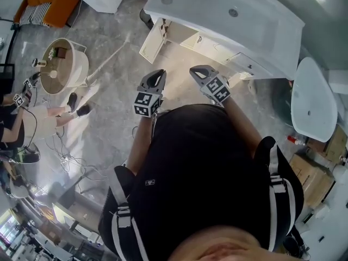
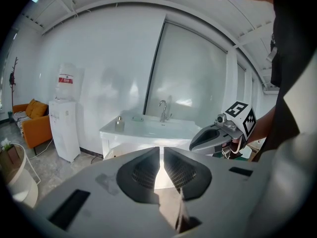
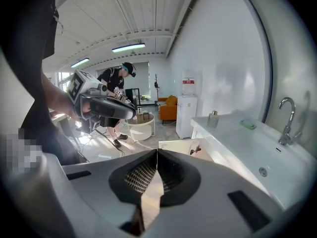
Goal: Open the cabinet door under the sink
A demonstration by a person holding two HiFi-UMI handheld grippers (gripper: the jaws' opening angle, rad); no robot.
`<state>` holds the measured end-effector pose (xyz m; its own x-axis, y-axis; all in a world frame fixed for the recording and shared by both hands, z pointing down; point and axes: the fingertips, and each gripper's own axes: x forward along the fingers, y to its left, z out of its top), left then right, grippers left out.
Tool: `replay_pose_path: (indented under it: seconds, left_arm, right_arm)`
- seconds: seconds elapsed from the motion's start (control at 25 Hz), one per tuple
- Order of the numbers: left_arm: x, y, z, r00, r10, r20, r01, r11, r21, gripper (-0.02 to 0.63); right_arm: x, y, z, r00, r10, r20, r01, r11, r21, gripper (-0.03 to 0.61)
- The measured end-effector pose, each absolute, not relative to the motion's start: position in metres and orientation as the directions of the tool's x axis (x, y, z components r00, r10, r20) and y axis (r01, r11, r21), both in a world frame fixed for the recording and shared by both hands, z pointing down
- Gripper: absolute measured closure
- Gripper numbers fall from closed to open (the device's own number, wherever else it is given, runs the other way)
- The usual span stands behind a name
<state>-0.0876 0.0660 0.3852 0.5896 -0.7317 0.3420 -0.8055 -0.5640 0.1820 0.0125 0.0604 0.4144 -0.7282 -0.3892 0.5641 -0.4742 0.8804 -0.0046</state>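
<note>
In the head view, the left gripper (image 1: 159,75) and the right gripper (image 1: 198,72) are held side by side, both pointed toward the sink (image 1: 283,31). The cabinet door (image 1: 154,39) is seen below the sink's left end, already swung outward, ahead of and nearest to the left gripper. Its long axis is taken to be upright.

In the left gripper view, the jaws of the left gripper (image 2: 161,155) are shown drawn together with nothing between them. The sink (image 2: 148,129) lies straight ahead.

In the right gripper view, the right gripper (image 3: 156,157) is likewise closed and empty. The cabinet door (image 3: 181,147) stands just beyond its tips, with the handle turned toward the camera. The cabinet's contents cannot be made out.
</note>
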Motion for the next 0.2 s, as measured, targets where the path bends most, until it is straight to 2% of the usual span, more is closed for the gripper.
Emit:
replay_pose_path:
  seconds: [0.2]
  left_arm:
    - [-0.086, 0.0691, 0.3845, 0.595, -0.726, 0.346, -0.801, -0.572, 0.179, 0.581]
  right_arm:
    - [0.0141, 0.0604, 0.4122, -0.724, -0.396, 0.565, -0.476, 0.88, 0.006, 0.518]
